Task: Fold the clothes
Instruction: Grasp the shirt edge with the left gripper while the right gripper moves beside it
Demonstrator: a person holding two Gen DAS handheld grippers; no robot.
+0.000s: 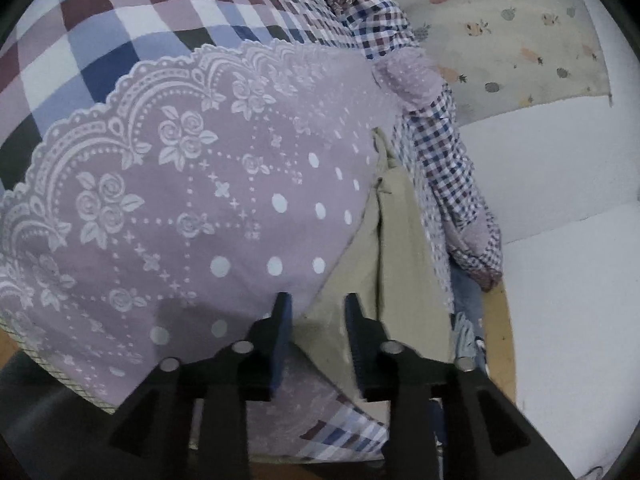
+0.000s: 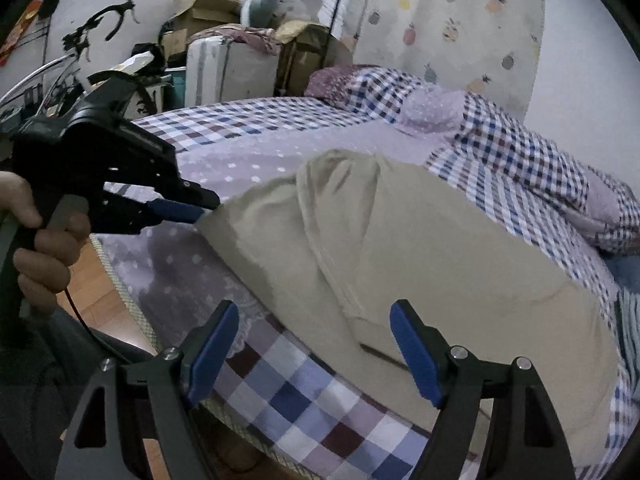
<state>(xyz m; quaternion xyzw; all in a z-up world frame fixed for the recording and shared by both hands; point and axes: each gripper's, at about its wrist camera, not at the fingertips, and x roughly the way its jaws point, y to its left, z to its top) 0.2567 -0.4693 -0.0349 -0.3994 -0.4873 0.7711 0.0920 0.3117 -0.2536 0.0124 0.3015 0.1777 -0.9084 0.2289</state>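
Note:
A beige garment (image 2: 440, 240) lies spread on the bed's purple dotted cover (image 2: 248, 160), with a folded seam running down its middle. My left gripper (image 2: 204, 210), held by a hand (image 2: 48, 248), pinches the garment's left corner, which is lifted a little. In the left wrist view the beige cloth (image 1: 400, 260) runs between the left gripper (image 1: 316, 312) fingers, next to the purple lace-print cover (image 1: 160, 220). My right gripper (image 2: 315, 305) stands open just above the garment's near hem, nothing between its blue pads (image 2: 416, 352).
A bunched checked quilt (image 2: 512, 160) lies along the bed's far right side. Cardboard boxes (image 2: 208, 4), a white case (image 2: 228, 64) and a bicycle (image 2: 80, 40) crowd the room behind. A fruit-print cloth (image 2: 460, 20) hangs on the wall. Wooden floor (image 2: 100, 280) shows at left.

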